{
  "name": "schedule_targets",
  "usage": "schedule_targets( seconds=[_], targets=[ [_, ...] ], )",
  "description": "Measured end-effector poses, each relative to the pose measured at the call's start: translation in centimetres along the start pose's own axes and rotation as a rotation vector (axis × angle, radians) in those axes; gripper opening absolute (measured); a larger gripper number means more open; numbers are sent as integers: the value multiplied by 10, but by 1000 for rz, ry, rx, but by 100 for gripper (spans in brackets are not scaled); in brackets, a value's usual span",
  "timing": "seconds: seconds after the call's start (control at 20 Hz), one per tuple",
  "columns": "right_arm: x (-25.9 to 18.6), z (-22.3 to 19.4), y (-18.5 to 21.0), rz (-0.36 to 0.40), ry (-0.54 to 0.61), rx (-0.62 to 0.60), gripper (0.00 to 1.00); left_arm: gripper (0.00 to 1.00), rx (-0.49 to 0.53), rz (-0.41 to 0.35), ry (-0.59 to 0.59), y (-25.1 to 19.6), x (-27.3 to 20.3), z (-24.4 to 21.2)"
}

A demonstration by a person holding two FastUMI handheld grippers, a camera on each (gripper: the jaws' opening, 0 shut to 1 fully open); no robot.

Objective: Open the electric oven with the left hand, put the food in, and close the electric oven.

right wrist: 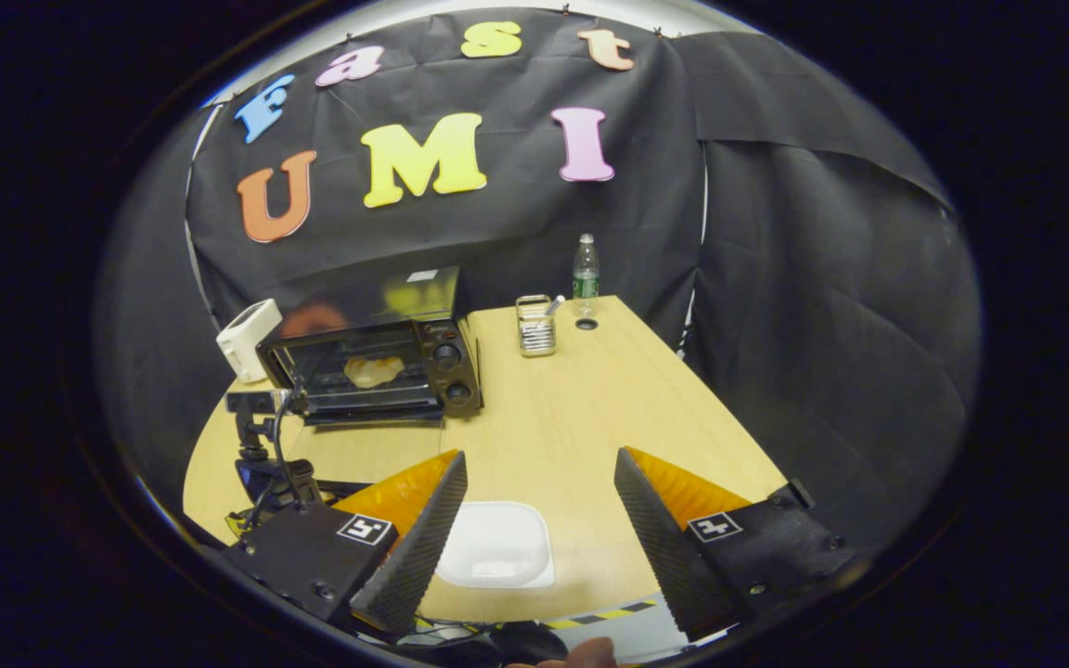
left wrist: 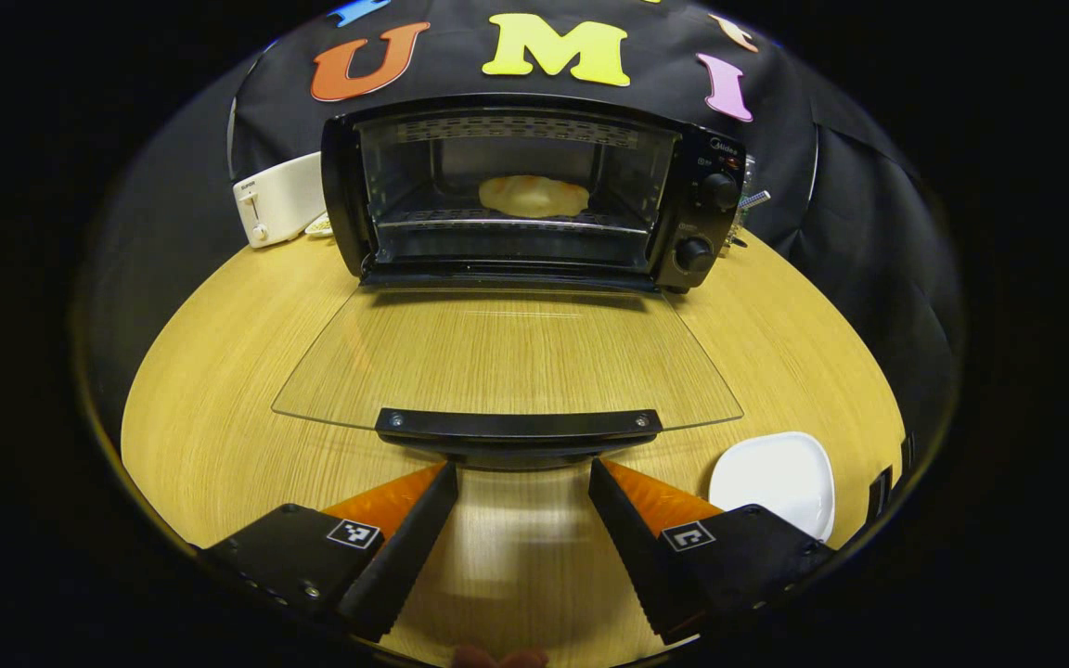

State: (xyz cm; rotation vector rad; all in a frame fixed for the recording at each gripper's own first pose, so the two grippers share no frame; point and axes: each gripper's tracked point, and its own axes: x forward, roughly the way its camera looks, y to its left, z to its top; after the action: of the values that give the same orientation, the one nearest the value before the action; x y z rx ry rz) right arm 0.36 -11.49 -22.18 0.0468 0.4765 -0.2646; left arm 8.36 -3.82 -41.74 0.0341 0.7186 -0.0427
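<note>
The black electric oven (left wrist: 516, 190) stands at the back of the wooden table with its glass door (left wrist: 507, 357) folded down flat. A pale piece of food (left wrist: 534, 196) lies on the rack inside. My left gripper (left wrist: 523, 482) is open, its fingers just short of the door's black handle (left wrist: 518, 427), one to each side of its middle. In the right gripper view the oven (right wrist: 372, 357) sits far left with the food (right wrist: 374, 371) inside. My right gripper (right wrist: 540, 478) is open and holds nothing, hovering above a white plate (right wrist: 495, 545).
A white toaster (left wrist: 276, 198) stands left of the oven. The white plate (left wrist: 773, 481) lies at the front right of the table. A cutlery holder (right wrist: 535, 327) and a water bottle (right wrist: 586, 269) stand at the back. The left gripper's rig (right wrist: 265, 455) shows near the oven door.
</note>
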Motion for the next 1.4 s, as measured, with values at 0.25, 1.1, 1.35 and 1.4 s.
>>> schedule_targets(
  seconds=[0.25, 1.1, 1.35, 1.4],
  targets=[
    [-5, 6, 6, 9, -15, 21, 97, 94, -9, -8, -49, -2, -21, 29],
    [-38, 98, 12, 121, -221, 15, 97, 94, 59, 6, -462, -6, -100, 230],
    [-53, 125, 40, 187, -311, -39, 99, 94, 61, -24, -572, -2, -183, 257],
    [-61, 130, 49, 201, -333, -44, 98, 94, 59, -26, -593, 4, -203, 259]
  ],
)
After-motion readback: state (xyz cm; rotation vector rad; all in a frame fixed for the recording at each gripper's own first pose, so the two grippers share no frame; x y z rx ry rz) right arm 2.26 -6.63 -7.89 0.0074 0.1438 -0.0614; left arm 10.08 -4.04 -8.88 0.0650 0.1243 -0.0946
